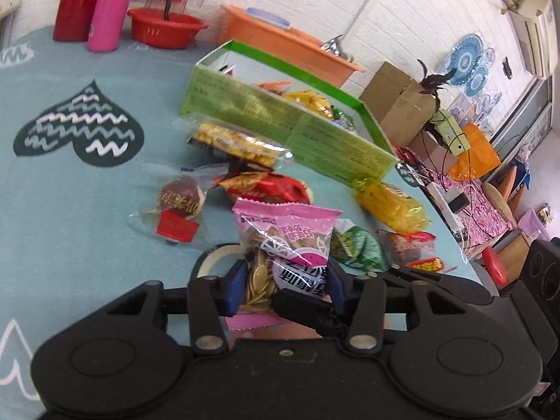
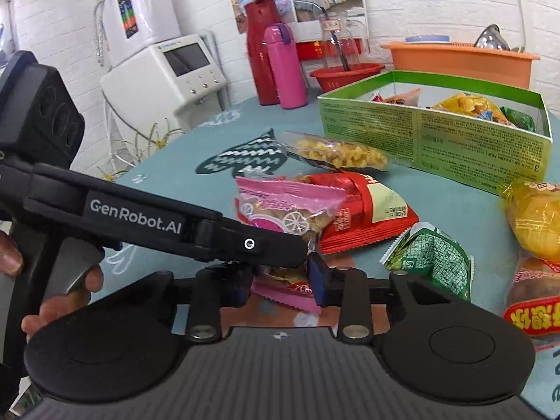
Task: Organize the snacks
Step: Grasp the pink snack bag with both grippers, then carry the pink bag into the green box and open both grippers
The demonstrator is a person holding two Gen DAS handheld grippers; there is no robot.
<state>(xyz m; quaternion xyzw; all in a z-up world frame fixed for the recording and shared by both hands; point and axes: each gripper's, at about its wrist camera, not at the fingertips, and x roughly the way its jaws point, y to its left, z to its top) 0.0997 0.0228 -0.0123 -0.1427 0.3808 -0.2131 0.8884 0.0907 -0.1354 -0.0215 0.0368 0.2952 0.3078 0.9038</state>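
Observation:
A pink packet of seeds (image 1: 283, 241) (image 2: 280, 206) lies on the teal tablecloth near me. My left gripper (image 1: 285, 283) is shut on its middle, both blue pads against its sides. My right gripper (image 2: 280, 285) is shut on the packet's lower crimped end. The left gripper's finger (image 2: 245, 243) crosses over the packet in the right wrist view. Behind stands the open green box (image 1: 280, 119) (image 2: 437, 140) with several snacks inside. Loose around it lie a red packet (image 1: 266, 185) (image 2: 367, 210), a clear bag of yellow puffs (image 1: 231, 143) (image 2: 339, 154) and a green packet (image 1: 357, 245) (image 2: 430, 255).
A yellow packet (image 1: 392, 206) (image 2: 535, 217) and wrapped brown cakes (image 1: 182, 199) (image 2: 535, 301) lie on the cloth too. At the back stand a pink bottle (image 1: 108, 10), a red flask (image 1: 75, 3), a red bowl (image 1: 164, 26) and an orange tub (image 1: 280, 38). A hand (image 2: 70, 290) holds the left gripper's handle.

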